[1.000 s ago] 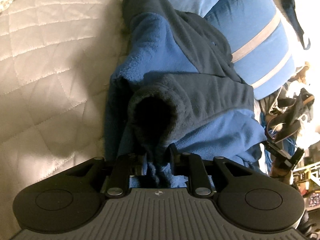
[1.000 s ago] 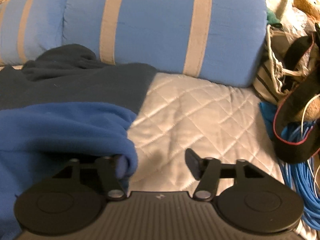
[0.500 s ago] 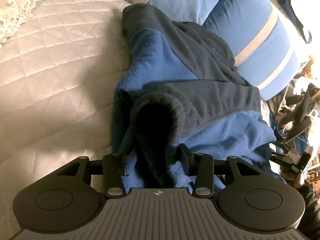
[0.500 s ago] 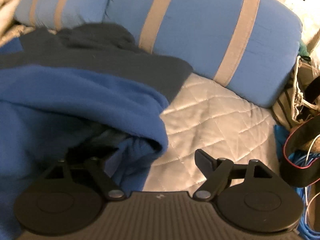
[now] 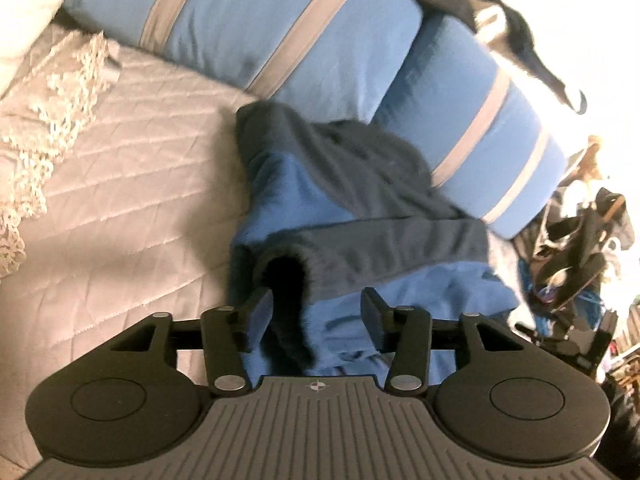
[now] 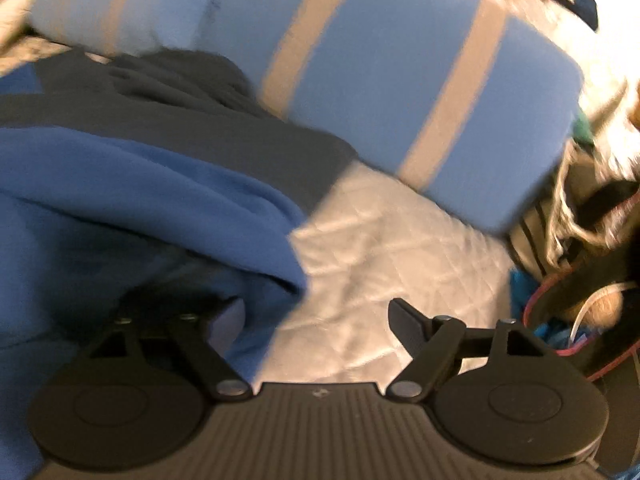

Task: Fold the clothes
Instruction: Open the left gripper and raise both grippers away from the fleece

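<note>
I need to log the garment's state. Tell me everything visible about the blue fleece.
The fleece garment looks plush, in bright blue with dark navy panels. It lies bunched and partly folded on the quilted bedspread, its far end against the striped pillows. A navy cuff opening faces the open left hand-held gripper, whose fingers straddle the fabric.

Left tool [image 5: 316,310]: one second earlier its jaws pinched a bunched edge of the blue fleece garment [image 5: 344,216]; they have since spread wide apart, and the fabric now lies loose between them, the dark cuff opening [image 5: 285,276] sitting lower and closer to the left finger. The left view has drawn back, exposing more of the striped pillows [image 5: 280,36] and the quilted bedspread [image 5: 120,184]. Right tool [image 6: 320,312]: it has shifted leftward, so the garment fills more of its view and drapes over its left finger [image 6: 230,318]; this view has become motion-blurred.
</note>
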A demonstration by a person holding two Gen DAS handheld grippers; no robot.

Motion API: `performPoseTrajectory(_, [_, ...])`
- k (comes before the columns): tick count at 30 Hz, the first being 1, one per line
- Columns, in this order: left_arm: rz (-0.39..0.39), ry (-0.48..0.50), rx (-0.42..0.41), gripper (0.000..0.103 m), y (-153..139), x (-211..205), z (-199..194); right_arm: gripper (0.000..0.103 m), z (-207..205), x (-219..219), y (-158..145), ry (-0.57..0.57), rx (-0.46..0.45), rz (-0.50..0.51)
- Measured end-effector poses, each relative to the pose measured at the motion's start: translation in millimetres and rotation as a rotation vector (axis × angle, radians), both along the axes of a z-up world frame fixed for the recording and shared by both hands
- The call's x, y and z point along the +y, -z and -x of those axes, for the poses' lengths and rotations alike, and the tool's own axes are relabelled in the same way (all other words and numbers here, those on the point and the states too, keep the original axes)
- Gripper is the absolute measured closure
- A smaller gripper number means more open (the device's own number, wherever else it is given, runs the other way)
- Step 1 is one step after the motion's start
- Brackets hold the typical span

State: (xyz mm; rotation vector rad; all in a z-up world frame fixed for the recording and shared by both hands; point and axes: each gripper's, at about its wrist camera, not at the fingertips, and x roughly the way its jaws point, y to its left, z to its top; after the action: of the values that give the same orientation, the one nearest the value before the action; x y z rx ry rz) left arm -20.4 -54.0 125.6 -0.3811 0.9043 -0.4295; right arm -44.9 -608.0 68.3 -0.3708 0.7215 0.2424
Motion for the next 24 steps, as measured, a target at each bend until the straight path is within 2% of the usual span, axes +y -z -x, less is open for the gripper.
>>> performPoseTrajectory(2, [0.017, 0.002, -0.021, 0.049, -6.8, -2.9, 4.1, 0.026, 10.4, 0.8, -9.6, -0.098, 0.038, -0.087])
performPoseTrajectory(6, [0.032, 0.015, -0.038, 0.048, -11.3, -17.2, 4.4, 0.03, 6.0, 7.5, -5.9, -0.226, 0.129, -0.193])
performPoseTrajectory(9, [0.006, 0.038, -0.039, 0.048, -9.9, -30.3, 1.6, 0.034, 1.4, 12.8, -2.0, -0.318, 0.199, -0.268])
performPoseTrajectory(11, [-0.03, 0.04, -0.039, 0.048, -8.7, -37.2, -0.3, 0.055, -4.6, 19.8, 4.9, -0.339, 0.227, -0.285])
performPoseTrajectory(12, [-0.043, 0.041, -0.039, 0.048, -8.3, -39.3, -0.6, 0.076, -7.5, 22.9, 8.2, -0.338, 0.243, -0.289])
performPoseTrajectory(13, [-0.046, 0.043, -0.039, 0.048, -8.2, -38.6, 0.1, 0.087, -9.2, 24.8, 9.7, -0.331, 0.258, -0.289])
performPoseTrajectory(18, [-0.037, 0.038, -0.039, 0.048, -7.1, -29.1, 0.4, 0.092, 1.1, 26.0, -1.3, -0.333, 0.297, -0.297])
performPoseTrajectory(24, [-0.014, 0.009, -0.029, 0.048, -5.6, -22.0, -3.1, 0.093, 15.0, 19.2, -15.3, -0.359, 0.319, -0.273])
